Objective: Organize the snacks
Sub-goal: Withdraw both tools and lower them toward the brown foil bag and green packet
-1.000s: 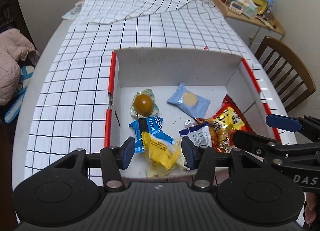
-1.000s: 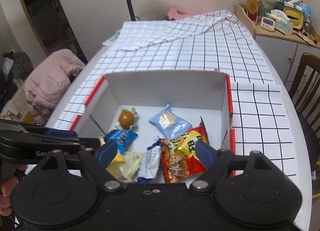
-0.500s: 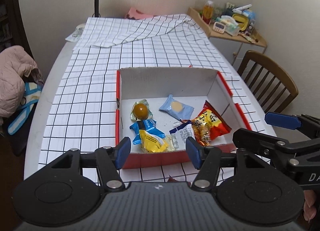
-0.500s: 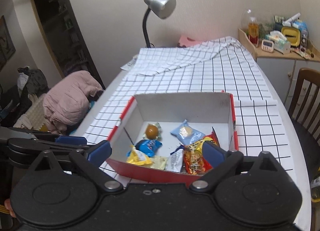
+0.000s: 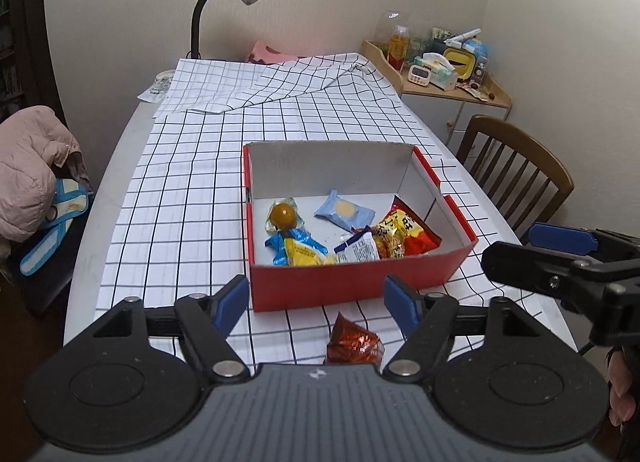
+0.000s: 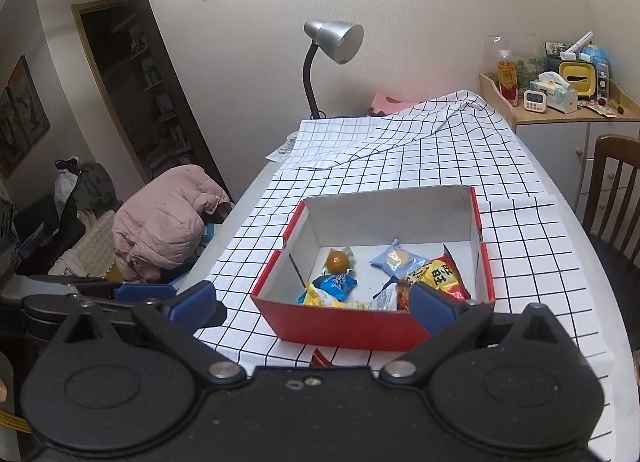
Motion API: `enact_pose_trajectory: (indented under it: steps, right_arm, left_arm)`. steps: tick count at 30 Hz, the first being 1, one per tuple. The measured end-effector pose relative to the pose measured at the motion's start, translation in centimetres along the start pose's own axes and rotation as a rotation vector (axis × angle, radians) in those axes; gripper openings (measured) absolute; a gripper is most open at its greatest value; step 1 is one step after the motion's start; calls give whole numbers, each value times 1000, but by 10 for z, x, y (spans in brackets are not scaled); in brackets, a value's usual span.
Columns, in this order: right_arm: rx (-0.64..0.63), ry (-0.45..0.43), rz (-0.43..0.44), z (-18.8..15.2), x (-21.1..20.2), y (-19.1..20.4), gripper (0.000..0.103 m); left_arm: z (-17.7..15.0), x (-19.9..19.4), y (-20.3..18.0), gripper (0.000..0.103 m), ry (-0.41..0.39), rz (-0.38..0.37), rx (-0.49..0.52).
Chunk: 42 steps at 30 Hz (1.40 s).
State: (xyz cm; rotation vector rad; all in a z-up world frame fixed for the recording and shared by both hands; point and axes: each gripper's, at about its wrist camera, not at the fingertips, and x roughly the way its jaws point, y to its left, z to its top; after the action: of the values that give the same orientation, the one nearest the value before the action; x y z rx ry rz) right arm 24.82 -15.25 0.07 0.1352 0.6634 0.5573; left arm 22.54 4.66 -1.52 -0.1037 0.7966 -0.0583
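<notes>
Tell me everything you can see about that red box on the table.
The red box is an open, lidless cardboard tray, red outside and white inside. It sits flat on the checked tablecloth, with several wrapped snacks lying loose on its floor. A reddish wrapped snack lies on the cloth just outside its near wall. Neither claw touches it.

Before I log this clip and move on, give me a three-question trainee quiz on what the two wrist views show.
1. True or false: every snack already lies inside the red box.
2. Which packet lies nearest the box's far wall? A) yellow packet B) pale blue packet C) red-orange bag
3. Fill in: both the left tongs and the right tongs are ____ and hold nothing.

Key
1. False: a red foil snack sits on the checked tablecloth, outside the box's near wall.
2. B
3. open
</notes>
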Motion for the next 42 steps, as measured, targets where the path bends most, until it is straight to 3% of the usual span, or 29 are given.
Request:
enact_pose_trajectory:
  steps: [7, 13, 20, 33, 42]
  right_arm:
    - [-2, -24, 21, -21, -2, 9, 102]
    - [-54, 80, -30, -42, 17, 21, 103]
    - [-30, 183, -91, -58, 48, 16, 102]
    - [1, 359, -164, -72, 131, 16, 94]
    - [107, 466, -169, -84, 167, 2, 77]
  left_arm:
    - [-31, -1, 13, 86, 7, 16, -6]
    - [-65, 17, 25, 86, 85, 38, -24]
    - [-100, 41, 27, 86, 206, 9, -38]
    - [-115, 62, 22, 86, 271, 35, -72]
    - [-114, 71, 34, 86, 267, 90, -113]
